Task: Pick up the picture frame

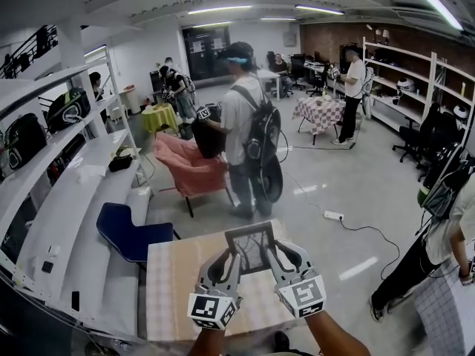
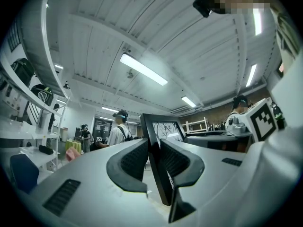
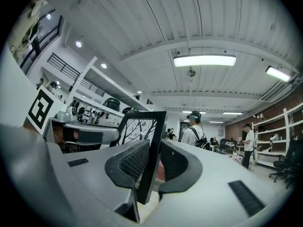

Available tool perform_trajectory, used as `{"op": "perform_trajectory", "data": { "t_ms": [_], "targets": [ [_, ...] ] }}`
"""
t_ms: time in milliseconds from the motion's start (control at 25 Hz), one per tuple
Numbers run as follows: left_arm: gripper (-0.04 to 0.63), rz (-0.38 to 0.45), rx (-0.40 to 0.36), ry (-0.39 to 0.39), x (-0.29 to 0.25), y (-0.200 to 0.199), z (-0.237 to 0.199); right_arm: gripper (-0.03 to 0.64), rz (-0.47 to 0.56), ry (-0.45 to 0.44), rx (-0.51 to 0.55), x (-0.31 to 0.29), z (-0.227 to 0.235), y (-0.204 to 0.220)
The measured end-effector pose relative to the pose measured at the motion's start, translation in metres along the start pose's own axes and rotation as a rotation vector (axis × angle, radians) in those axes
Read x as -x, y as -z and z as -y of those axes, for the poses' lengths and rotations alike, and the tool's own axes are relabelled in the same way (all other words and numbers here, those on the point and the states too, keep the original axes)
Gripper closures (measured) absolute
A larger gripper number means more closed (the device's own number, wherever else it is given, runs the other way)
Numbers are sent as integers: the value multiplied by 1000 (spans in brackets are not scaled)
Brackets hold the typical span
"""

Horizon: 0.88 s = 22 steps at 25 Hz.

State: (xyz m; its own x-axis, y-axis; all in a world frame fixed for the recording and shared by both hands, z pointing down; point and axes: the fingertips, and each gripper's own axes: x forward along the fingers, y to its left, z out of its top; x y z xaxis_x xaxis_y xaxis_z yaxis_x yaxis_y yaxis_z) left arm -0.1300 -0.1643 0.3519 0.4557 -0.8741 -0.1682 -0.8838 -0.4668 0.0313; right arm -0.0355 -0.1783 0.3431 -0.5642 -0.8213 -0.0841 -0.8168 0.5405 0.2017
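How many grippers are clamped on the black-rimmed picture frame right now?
2. The left gripper is shut on the left edge of the black-rimmed picture frame, and the right gripper is shut on its right edge. Both grips show plainly; nothing is hidden.

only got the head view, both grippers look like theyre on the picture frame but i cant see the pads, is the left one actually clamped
observer: yes. in the left gripper view the left gripper has both ribbed pads pressed on the black side bar of the picture frame, one pad on each face.
operator: and the right one, same or just touching
observer: same. in the right gripper view the right gripper is shut on the opposite side bar, with the bar standing upright between its pads.
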Motion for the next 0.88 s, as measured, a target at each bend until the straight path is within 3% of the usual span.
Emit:
{"op": "perform_trajectory", "data": {
  "t_ms": [880],
  "targets": [
    [514, 15, -12, 3, 14, -11, 15, 537, 16, 4, 29, 21, -6, -16]
  ]
}}
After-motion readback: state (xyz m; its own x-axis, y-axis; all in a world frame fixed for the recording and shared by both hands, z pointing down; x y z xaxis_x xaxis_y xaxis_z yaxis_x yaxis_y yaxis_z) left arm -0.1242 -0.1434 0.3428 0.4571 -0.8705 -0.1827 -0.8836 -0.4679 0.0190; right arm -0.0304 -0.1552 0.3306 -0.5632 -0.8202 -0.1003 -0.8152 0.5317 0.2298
